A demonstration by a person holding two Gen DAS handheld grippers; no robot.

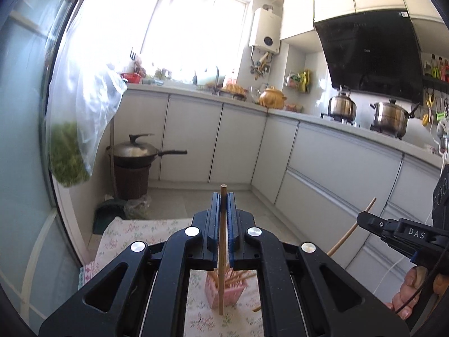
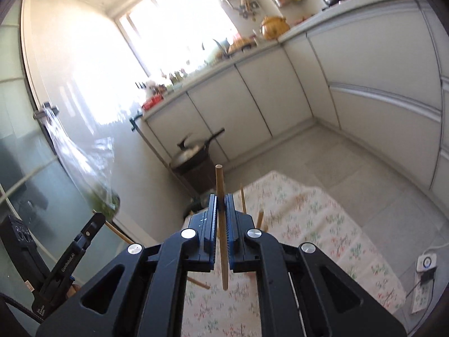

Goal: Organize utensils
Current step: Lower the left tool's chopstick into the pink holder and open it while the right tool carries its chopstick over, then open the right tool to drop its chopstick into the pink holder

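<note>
1. Left chopstick [image 1: 223,241]: clenched upright between the pads of the left gripper [image 1: 223,199], high above the pink holder [image 1: 224,289]. The grip sits near its upper end, so most of its length hangs free below. Risk: it pivots or slips through the pads on any quick tilt.

2. Right chopstick [image 2: 221,224]: grasped the same way in the right gripper [image 2: 221,200], pads shut on it and the lower length hanging clear above the floral cloth [image 2: 308,224]. Same slip risk.

3. Pink holder: stands on the cloth-covered bench [image 1: 123,233], already crowded with leaning sticks. Risk: a lowered tip strikes a stick or the rim, then jams or tips the holder.

4. Loose chopsticks [image 2: 199,282] lie on the cloth beside the holder. Risk: a descending gripper knocks them off the bench edge to the floor.

5. Both grippers work close together, the right one showing at the edge of the left view. Risk: the sticks cross or the grippers collide during lowering.
</note>
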